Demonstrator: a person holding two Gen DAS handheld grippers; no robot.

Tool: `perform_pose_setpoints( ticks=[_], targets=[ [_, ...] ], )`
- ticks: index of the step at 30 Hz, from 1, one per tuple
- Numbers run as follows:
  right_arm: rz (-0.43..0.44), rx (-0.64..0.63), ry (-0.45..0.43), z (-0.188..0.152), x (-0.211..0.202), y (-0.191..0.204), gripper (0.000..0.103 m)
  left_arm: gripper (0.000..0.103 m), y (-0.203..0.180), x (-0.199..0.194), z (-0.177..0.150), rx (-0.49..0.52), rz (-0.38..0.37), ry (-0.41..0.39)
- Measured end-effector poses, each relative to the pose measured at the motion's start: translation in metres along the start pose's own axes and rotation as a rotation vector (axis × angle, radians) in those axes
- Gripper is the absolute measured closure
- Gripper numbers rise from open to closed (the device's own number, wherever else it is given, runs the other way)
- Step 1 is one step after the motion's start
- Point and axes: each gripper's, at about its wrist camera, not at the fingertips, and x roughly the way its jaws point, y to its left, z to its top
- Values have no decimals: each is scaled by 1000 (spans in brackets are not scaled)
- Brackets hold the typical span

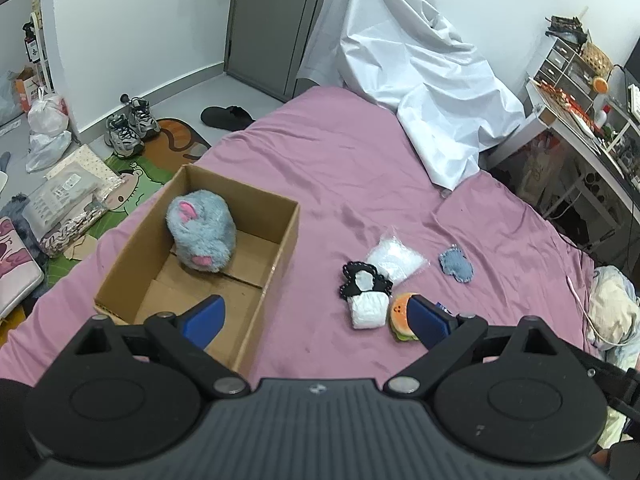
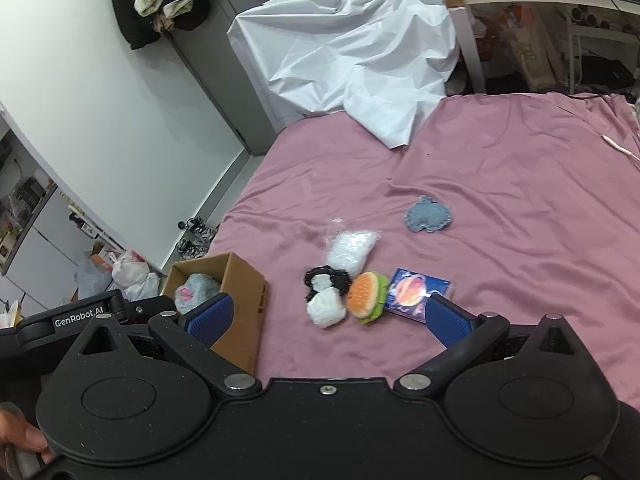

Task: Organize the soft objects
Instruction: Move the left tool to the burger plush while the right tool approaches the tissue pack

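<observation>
A cardboard box sits on the pink bed and holds a grey plush mouse. To its right lie a black-and-white plush, a white folded cloth, a burger plush, a clear white bag, a blue-grey pad and a blue card packet. My left gripper is open and empty, above the box's right wall. My right gripper is open and empty, just short of the white cloth.
A crumpled white sheet covers the bed's far end. A desk with clutter stands at the right. Shoes, bags and packets lie on the floor at the left. A white cable lies at the bed's right edge.
</observation>
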Motion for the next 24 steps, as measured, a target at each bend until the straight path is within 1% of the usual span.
perform_pose_setpoints(
  ticks=[6,15,18,24],
  targets=[
    [9,22,9,-2,-5,-20,0,6,-15,2,-8,17,4,13],
    [9,73,25,1,1,-47,0,6,-32,9,-14,1,-7,27],
    [4,93,30,1,6,-56,0,7,-37,11,-15,-12,-1,6],
    [11,168,45,-1,20,-72,0,7,-53,23,-18,25,-14,-13]
  ],
)
